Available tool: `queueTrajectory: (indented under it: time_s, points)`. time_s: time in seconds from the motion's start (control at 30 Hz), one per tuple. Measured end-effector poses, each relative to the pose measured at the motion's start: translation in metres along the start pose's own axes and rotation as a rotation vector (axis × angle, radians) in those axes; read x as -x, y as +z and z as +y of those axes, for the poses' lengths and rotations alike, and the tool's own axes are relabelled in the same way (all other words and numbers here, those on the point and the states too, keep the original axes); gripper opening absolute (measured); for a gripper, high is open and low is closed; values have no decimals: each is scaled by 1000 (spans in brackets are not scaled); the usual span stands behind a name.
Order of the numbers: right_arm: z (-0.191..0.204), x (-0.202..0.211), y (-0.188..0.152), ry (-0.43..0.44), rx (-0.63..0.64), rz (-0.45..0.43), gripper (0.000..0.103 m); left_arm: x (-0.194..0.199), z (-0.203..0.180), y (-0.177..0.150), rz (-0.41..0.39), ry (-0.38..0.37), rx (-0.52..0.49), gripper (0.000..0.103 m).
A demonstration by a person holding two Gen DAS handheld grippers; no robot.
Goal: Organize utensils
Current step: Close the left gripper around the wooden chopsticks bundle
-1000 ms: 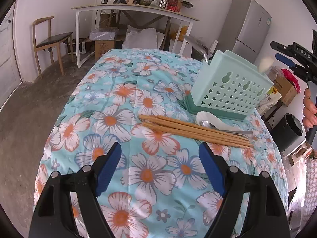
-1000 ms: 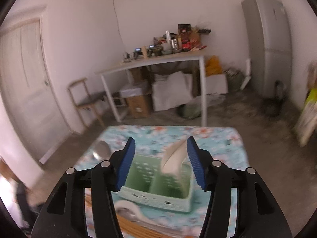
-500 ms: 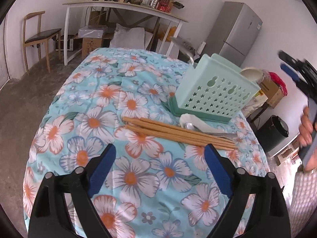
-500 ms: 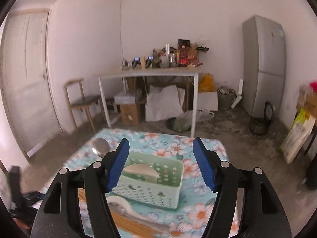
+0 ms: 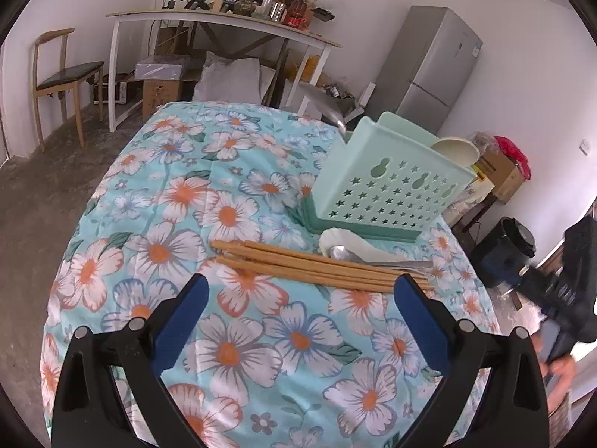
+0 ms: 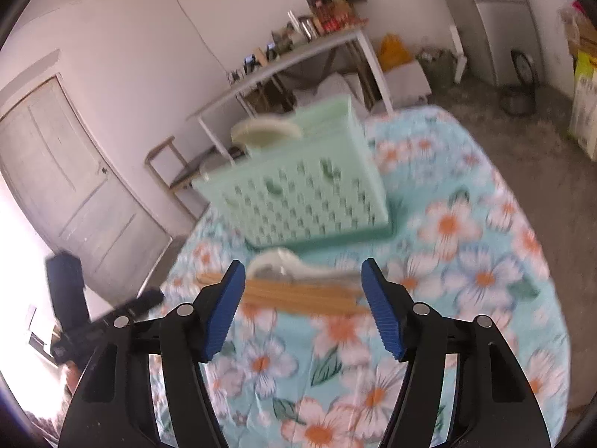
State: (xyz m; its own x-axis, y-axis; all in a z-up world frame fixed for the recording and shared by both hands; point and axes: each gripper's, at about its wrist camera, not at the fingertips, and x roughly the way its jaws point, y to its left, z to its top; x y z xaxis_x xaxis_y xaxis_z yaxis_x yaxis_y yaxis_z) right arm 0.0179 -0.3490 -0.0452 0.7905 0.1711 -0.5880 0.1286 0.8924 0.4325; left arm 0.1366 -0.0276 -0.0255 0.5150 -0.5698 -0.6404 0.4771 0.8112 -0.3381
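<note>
Left wrist view: chopsticks lie just beyond the wide-open left gripper.

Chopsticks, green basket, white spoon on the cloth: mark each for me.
chopsticks (image 5: 317, 265), left wrist view, middle of the bundle.
green basket (image 5: 388, 194), left wrist view, perforated side wall.
white spoon (image 5: 347, 240), left wrist view, its bowl beside the basket's base.

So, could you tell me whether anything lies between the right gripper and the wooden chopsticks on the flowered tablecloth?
Nothing visible does. The right gripper is open and empty, and only bare flowered tablecloth shows before the wooden chopsticks. The white ceramic spoon lies beyond them.
</note>
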Motion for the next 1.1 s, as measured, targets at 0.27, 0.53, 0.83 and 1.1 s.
queueTrajectory:
  time_s: [0.27, 0.53, 0.83, 1.1]
  points:
    - [6, -17, -19, 24, 13, 56, 49, -8, -10, 6, -22, 5, -34, 97]
    - [5, -37, -29, 41, 36, 97, 49, -24, -26, 19, -27, 27, -116, 97]
    - [-1, -51, -36, 65, 34, 125, 49, -44, -33, 31, -37, 85, -177, 90]
    - [-6, -56, -40, 81, 29, 146, 49, -71, -31, 42, 13, 97, -207, 55]
